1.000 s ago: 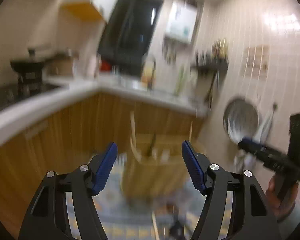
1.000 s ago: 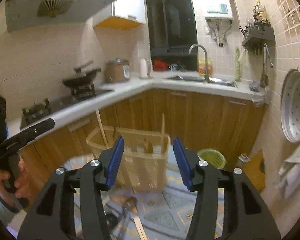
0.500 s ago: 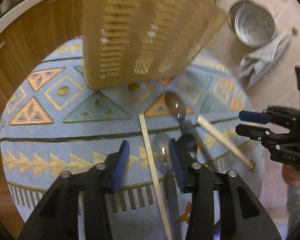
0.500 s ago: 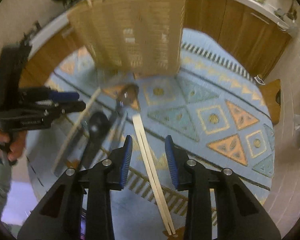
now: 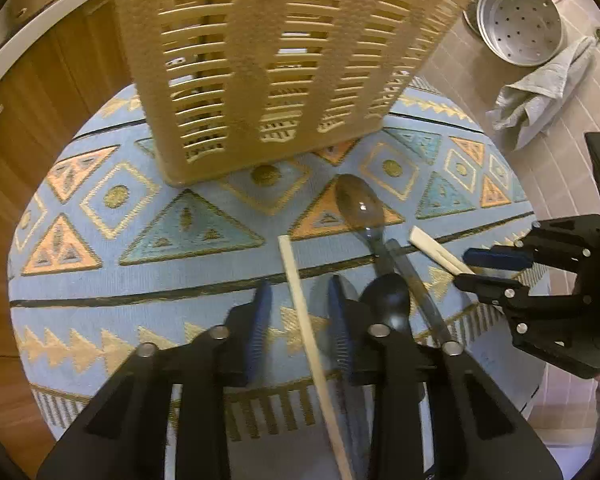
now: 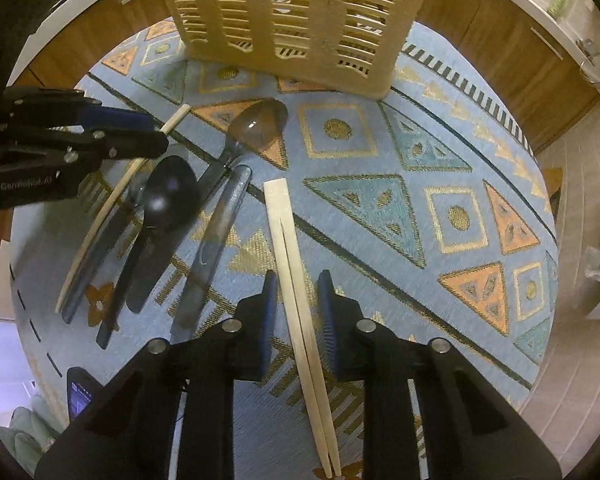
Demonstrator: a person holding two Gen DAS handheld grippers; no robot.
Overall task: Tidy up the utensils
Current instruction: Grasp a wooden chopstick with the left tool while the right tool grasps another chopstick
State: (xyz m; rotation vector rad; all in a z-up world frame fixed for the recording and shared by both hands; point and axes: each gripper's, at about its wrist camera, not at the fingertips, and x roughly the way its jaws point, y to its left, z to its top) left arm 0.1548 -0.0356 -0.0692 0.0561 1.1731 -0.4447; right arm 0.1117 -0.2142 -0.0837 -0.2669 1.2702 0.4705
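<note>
A beige slotted utensil basket (image 5: pixel 284 60) (image 6: pixel 300 12) stands at the far side of a round table under a blue patterned cloth (image 5: pixel 140 240). My left gripper (image 5: pixel 300 308) points down with a single pale chopstick (image 5: pixel 294 272) between its blue pads. Its jaws are closing, and a gap still shows on each side. My right gripper (image 6: pixel 298 300) straddles a pair of chopsticks (image 6: pixel 284 232) the same way, jaws closing, pads not touching. A brown translucent spoon (image 6: pixel 260 124), a black spoon (image 6: pixel 172 192) and a grey handle (image 6: pixel 216 240) lie between the two grippers.
Wooden cabinets (image 6: pixel 500 48) curve round the far side of the table. A perforated metal steamer tray (image 5: pixel 520 24) and a grey cloth (image 5: pixel 540 92) sit by the tiled wall on the right. A lit phone (image 6: pixel 80 396) lies at the table's near left.
Both grippers tipped from facing across the kitchen down onto the table and sank over the chopsticks. Their jaws narrowed around them.
</note>
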